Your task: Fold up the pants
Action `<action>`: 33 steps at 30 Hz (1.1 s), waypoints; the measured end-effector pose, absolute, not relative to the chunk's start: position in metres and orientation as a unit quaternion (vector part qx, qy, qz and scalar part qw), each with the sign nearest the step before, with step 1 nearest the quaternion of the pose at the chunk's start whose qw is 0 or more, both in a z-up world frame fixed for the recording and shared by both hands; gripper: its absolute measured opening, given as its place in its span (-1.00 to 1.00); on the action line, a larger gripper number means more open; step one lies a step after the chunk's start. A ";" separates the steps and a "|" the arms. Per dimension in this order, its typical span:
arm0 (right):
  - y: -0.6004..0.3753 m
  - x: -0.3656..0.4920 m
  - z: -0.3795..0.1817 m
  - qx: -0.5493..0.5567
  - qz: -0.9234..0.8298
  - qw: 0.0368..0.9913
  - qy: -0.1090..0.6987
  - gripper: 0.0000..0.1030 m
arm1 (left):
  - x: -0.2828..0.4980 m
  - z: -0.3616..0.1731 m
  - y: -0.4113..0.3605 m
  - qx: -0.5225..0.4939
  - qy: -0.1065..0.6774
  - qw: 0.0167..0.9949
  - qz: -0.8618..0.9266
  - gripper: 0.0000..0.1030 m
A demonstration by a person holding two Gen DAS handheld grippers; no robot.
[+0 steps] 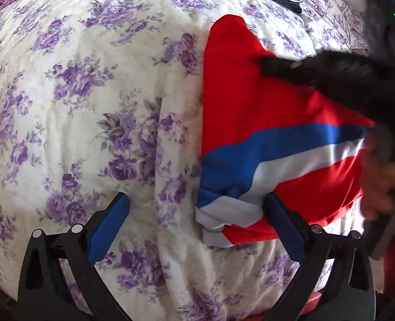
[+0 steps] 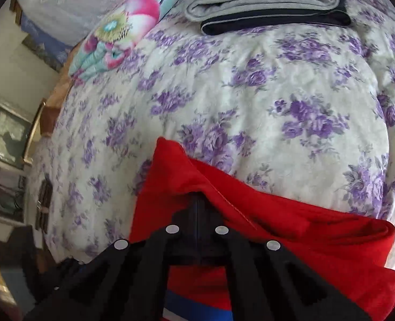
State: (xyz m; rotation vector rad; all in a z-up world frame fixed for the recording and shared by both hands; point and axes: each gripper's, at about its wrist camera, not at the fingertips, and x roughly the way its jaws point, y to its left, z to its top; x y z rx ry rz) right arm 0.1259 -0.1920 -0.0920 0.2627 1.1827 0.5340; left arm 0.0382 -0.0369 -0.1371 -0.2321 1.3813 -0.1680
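The red pants [image 1: 240, 101] with a blue and a white stripe lie on the floral bedspread [image 1: 77, 93], partly folded. My left gripper [image 1: 197, 203] is open with blue pads, low over the bed; its right finger [image 1: 283, 219] touches the pants' striped lower corner. My right gripper [image 2: 197, 206] is shut on a fold of the red pants [image 2: 291, 227] and holds it lifted. In the left wrist view the right gripper [image 1: 267, 62] is a blurred dark shape over the red cloth.
A stack of folded grey and dark clothes [image 2: 267, 2] lies at the far side of the bed. A flowered pillow [image 2: 122, 26] lies at the far left. The bed's left edge [image 2: 47, 123] borders furniture.
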 end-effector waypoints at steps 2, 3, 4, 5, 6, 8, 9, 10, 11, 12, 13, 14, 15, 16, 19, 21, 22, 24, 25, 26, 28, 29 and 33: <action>-0.202 0.108 -0.062 0.100 0.263 0.815 0.507 -0.81 | 0.030 -0.123 -0.032 -0.102 0.610 0.783 -0.060 0.89; -0.208 0.097 -0.049 0.087 0.267 0.826 0.489 -0.57 | 0.029 -0.114 -0.030 -0.103 0.593 0.796 -0.057 0.89; -0.215 0.084 -0.039 0.075 0.264 0.836 0.474 -0.09 | 0.028 -0.104 -0.027 -0.105 0.571 0.812 -0.058 0.89; -0.224 0.071 -0.036 0.065 0.259 0.844 0.465 0.07 | 0.028 -0.097 -0.027 -0.104 0.556 0.822 -0.060 0.89; -0.230 0.059 -0.036 0.051 0.254 0.849 0.461 0.12 | 0.030 -0.092 -0.030 -0.096 0.548 0.829 -0.063 0.90; -0.241 0.045 -0.052 0.027 0.234 0.846 0.478 0.13 | 0.035 -0.099 -0.040 -0.068 0.561 0.823 -0.065 0.90; -0.247 0.044 -0.066 0.017 0.213 0.842 0.496 0.13 | 0.039 -0.111 -0.046 -0.046 0.579 0.811 -0.061 0.90; -0.258 0.045 -0.080 0.023 0.202 0.836 0.510 0.07 | 0.041 -0.122 -0.052 -0.033 0.595 0.801 -0.057 0.92; -0.272 0.046 -0.091 0.050 0.197 0.833 0.514 -0.04 | 0.042 -0.133 -0.053 -0.034 0.606 0.792 -0.063 0.92; -0.288 0.048 -0.095 0.078 0.180 0.837 0.511 -0.52 | 0.044 -0.139 -0.049 -0.056 0.609 0.788 -0.072 0.92; -0.301 0.052 -0.093 0.114 0.161 0.833 0.516 -0.96 | 0.045 -0.139 -0.046 -0.067 0.610 0.786 -0.075 0.92; -0.314 0.054 -0.088 0.165 0.159 0.827 0.514 -0.97 | 0.045 -0.137 -0.041 -0.070 0.614 0.782 -0.076 0.92; -0.327 0.051 -0.081 0.208 0.157 0.826 0.499 -0.87 | 0.044 -0.136 -0.037 -0.068 0.615 0.782 -0.075 0.92; -0.337 0.048 -0.071 0.223 0.148 0.833 0.484 -0.66 | 0.043 -0.135 -0.032 -0.071 0.614 0.782 -0.074 0.92; -0.339 0.035 -0.044 0.161 0.125 0.867 0.455 0.32 | 0.039 -0.137 -0.005 -0.115 0.620 0.772 -0.074 0.92; -0.326 0.029 -0.037 0.125 0.148 0.871 0.451 0.32 | 0.036 -0.138 0.004 -0.133 0.622 0.769 -0.066 0.92; -0.321 0.028 -0.036 0.114 0.149 0.873 0.450 0.31 | 0.034 -0.135 0.006 -0.134 0.620 0.771 -0.062 0.92; -0.310 0.030 -0.035 0.110 0.152 0.878 0.441 0.32 | 0.031 -0.135 0.004 -0.129 0.618 0.773 -0.059 0.92; -0.300 0.032 -0.034 0.114 0.173 0.873 0.441 0.32 | 0.028 -0.133 0.003 -0.123 0.617 0.775 -0.057 0.92; -0.286 0.035 -0.034 0.112 0.196 0.865 0.449 0.32 | 0.026 -0.132 0.001 -0.118 0.615 0.778 -0.056 0.90; -0.251 0.053 -0.036 0.081 0.238 0.848 0.467 0.32 | 0.026 -0.129 -0.007 -0.111 0.612 0.781 -0.059 0.90; -0.233 0.062 -0.037 0.063 0.252 0.846 0.466 0.32 | 0.029 -0.129 -0.013 -0.110 0.611 0.781 -0.062 0.90; -0.180 0.110 -0.054 0.026 0.274 0.829 0.487 0.32 | 0.031 -0.127 -0.023 -0.112 0.605 0.785 -0.067 0.89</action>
